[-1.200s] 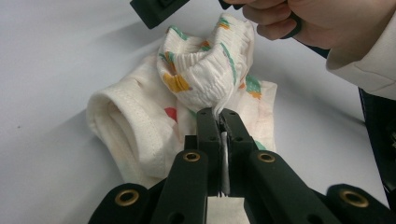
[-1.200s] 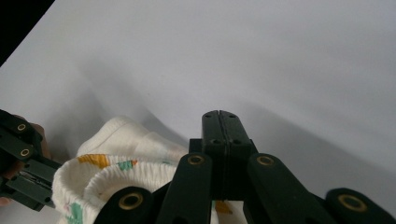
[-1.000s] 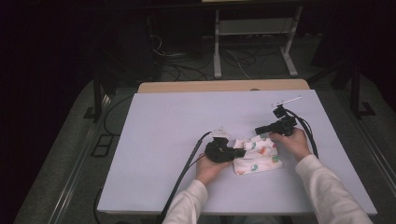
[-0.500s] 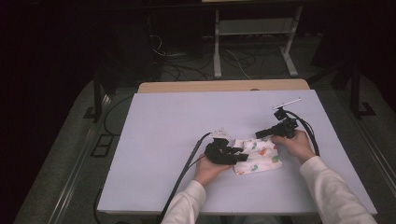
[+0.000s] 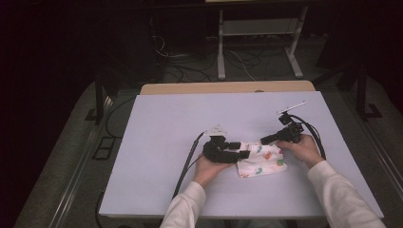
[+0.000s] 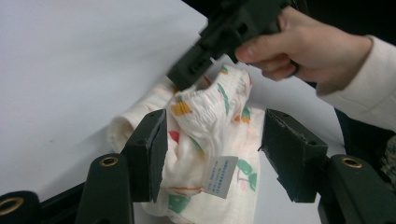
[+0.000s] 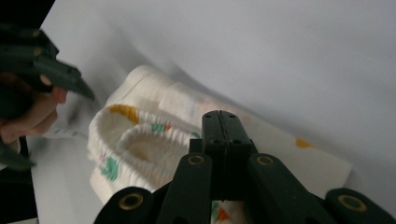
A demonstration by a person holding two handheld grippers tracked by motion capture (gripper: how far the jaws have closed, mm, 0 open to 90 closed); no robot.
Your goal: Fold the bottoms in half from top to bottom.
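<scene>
Small printed garment (image 5: 260, 160), white crinkled cloth with green, orange and red motifs, elastic waistband, care label: looks like baby shorts. Lies on the pale worktop (image 5: 171, 123) near the person's edge, between the two hands, long axis running across from left gripper to right gripper.

Left gripper (image 5: 237, 151): jaws have just been opening. In the left gripper view they stand apart either side of the cloth, the near jaw beside the fabric, the far jaw clear of it; cloth sits between them but is not pinched. The label (image 6: 219, 175) hangs just inside the gap.

Right gripper (image 5: 267, 139): jaws pressed together, flat face to face, in the right gripper view. Tip sits at the gathered waistband (image 7: 140, 135); in the left gripper view its nose meets the top fold of the garment. Whether cloth is caught between the closed jaws I cannot tell.

Key relation: garment lies straight ahead of and under the left jaws, waistband end toward the right gripper. Left hand (image 5: 205, 167) is nearer the body of the cloth; right hand (image 5: 304, 148) nearer the far waistband edge. Judged: any re-grip by the left falls on the label side.
</scene>
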